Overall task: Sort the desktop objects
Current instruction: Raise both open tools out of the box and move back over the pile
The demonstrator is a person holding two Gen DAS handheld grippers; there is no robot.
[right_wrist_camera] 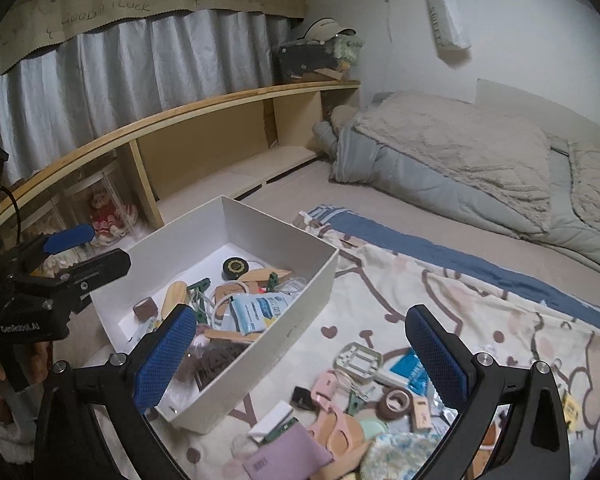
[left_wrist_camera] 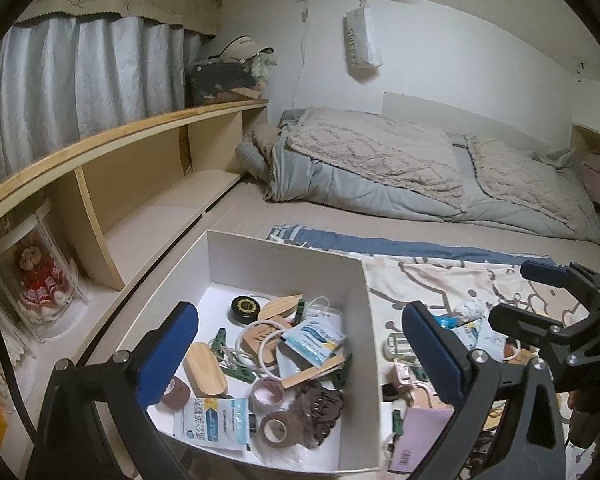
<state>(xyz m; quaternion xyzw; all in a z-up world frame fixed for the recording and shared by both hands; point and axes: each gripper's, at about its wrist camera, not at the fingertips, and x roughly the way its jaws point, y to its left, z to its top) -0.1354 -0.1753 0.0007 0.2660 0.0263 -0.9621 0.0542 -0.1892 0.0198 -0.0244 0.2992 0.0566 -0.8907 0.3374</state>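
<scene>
A white open box sits on the bed. It holds a black round tin, wooden pieces, sachets, tape rolls, green clips and a brown hair claw. My left gripper hangs open above the box with nothing between its blue pads; in the right wrist view the left gripper is at the box's left. To the right of the box, my right gripper is open and empty over a loose pile: purple pouch, brown tape roll, pink frame, blue sachet.
The box and pile lie on a cartoon-print blanket. A rumpled grey quilt fills the far bed. A wooden shelf unit runs along the left, with a doll in a clear case and grey curtains above.
</scene>
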